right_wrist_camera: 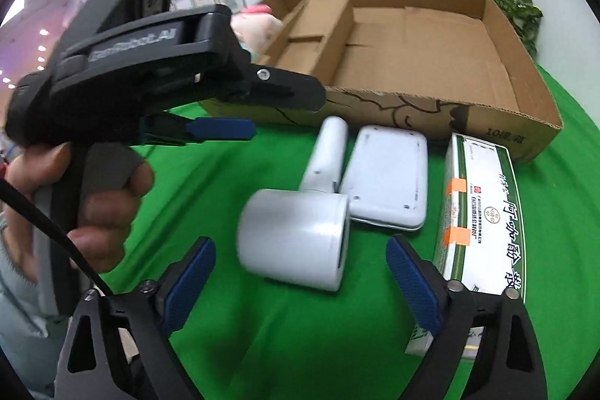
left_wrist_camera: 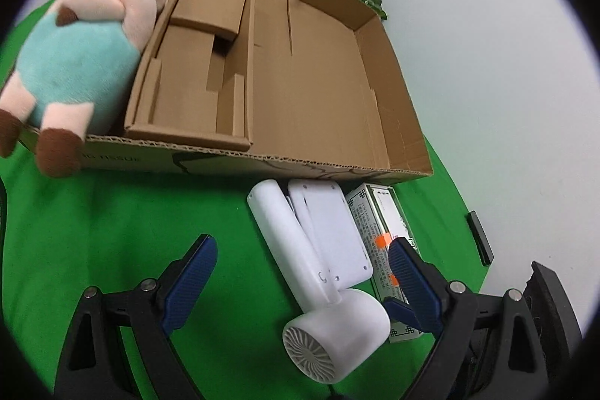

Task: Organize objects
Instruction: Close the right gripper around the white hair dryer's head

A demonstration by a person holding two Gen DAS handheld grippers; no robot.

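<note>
Sorting has one item placed: the plush pig lies propped over the left front corner of the cardboard tray, legs hanging past the rim, beside the folded insert. That leaves the tray's wide right bay bare, which suits the flatter items.

Three items wait on the green cloth, just in front of the tray wall:
- hair dryer, handle toward the tray, barrel toward the cameras;
- white flat device, touching the dryer's handle;
- green-and-white box, at the right, lengthwise toward the tray.

The row sits near the front wall, probably so each transfer is short.

Left gripper: fingers spread, empty, hovering above the dryer, with its right pad over the box.

Right gripper: fingers spread, empty, framing the dryer's barrel from the near side. The barrel is round and smooth; it may roll or slip under a squeeze, so the handle is judged the safer grasp.

Both tools point at the same item; one should yield to avoid collision.
</note>
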